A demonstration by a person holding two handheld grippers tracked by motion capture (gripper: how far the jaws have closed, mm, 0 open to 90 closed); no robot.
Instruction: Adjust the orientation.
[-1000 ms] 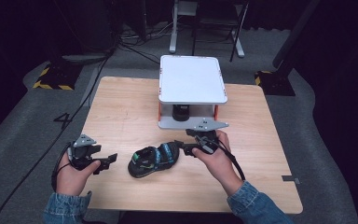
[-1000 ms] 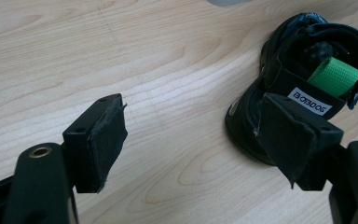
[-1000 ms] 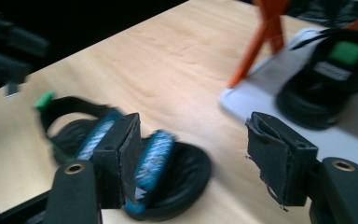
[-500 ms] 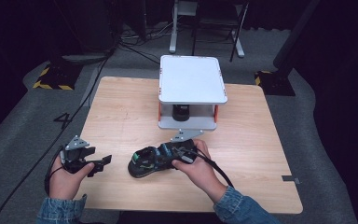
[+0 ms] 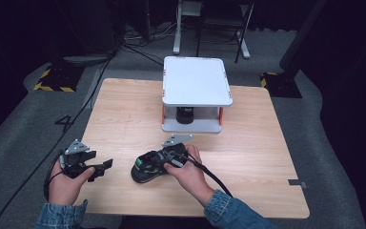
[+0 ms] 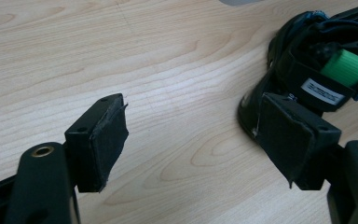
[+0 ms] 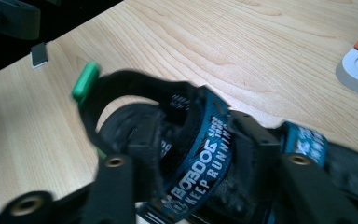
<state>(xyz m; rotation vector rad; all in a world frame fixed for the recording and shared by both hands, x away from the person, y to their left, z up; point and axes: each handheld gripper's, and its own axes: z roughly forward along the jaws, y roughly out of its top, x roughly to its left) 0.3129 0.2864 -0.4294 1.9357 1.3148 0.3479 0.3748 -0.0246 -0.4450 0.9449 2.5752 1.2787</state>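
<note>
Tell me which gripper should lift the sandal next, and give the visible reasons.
Right, probably. The right gripper already has its jaws around the sandal strap. The left gripper sits open beside it, apart from the sandal, with bare table between its jaws.

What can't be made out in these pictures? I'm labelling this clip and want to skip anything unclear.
- Dark object under the white stand, high view: shaded by the top shelf, too small to identify.
- Sandal, high view: partly covered by the right gripper and hand.
- Sandal strap, right gripper view: the blurred strap lies across the jaws, hiding their grip.
- Sandal, left gripper view: cut off by the right edge.
</note>
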